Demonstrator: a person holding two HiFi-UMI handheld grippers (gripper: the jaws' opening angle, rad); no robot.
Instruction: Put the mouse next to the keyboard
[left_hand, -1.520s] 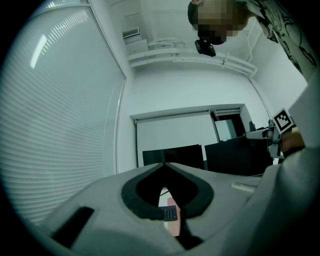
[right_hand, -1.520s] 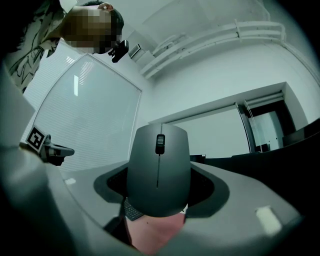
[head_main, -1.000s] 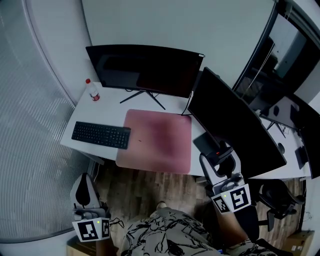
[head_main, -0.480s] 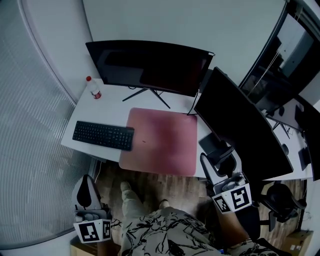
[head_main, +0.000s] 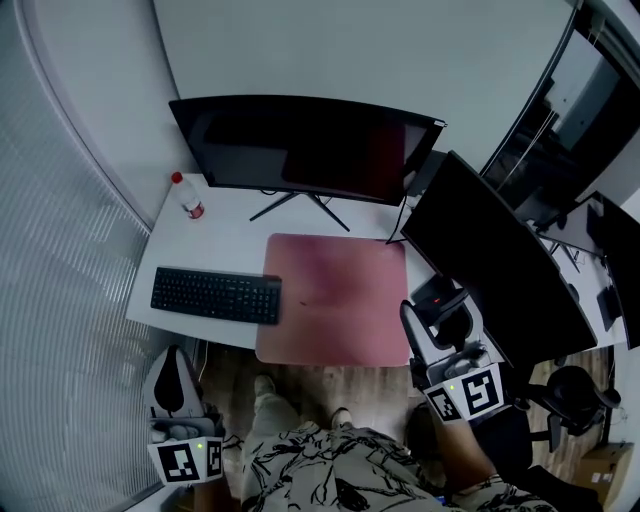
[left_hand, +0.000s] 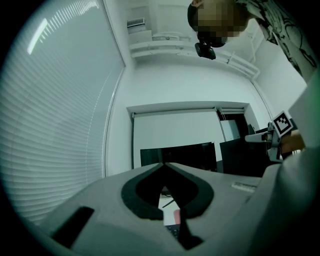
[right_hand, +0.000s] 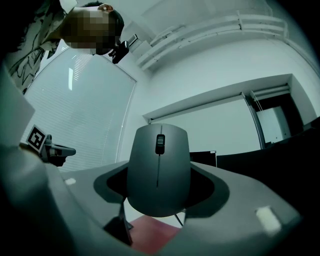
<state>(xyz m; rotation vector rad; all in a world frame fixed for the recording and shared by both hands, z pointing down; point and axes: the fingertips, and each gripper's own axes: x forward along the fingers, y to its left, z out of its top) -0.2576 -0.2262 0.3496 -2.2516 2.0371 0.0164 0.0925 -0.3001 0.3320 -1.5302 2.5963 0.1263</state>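
grey mouse (right_hand: 158, 170) is clamped in the right tongs (head_main: 440, 318), held near the bench (head_main: 215, 245) front edge, well apart from the black keyboard (head_main: 215, 295). left tongs (left_hand: 162, 165) are clenched, nothing held.

Nothing actually readable anywhere in this one, folks. The closest thing to a sign is the black-and-white square markers on the cubes of the left gripper (head_main: 172, 362) at 7 o'clock and the right gripper (head_main: 437, 318) at 5 o'clock in the head view. Those are just block patterns, no letters or digits. The bottle (head_main: 187, 197) at 10 o'clock has a red band, but any print on it is too small to make out. Key legends on the keyboard (head_main: 216, 295) at 9 o'clock are a blur. The mouse (right_hand: 158, 170) in the right gripper view shows no legible brand.
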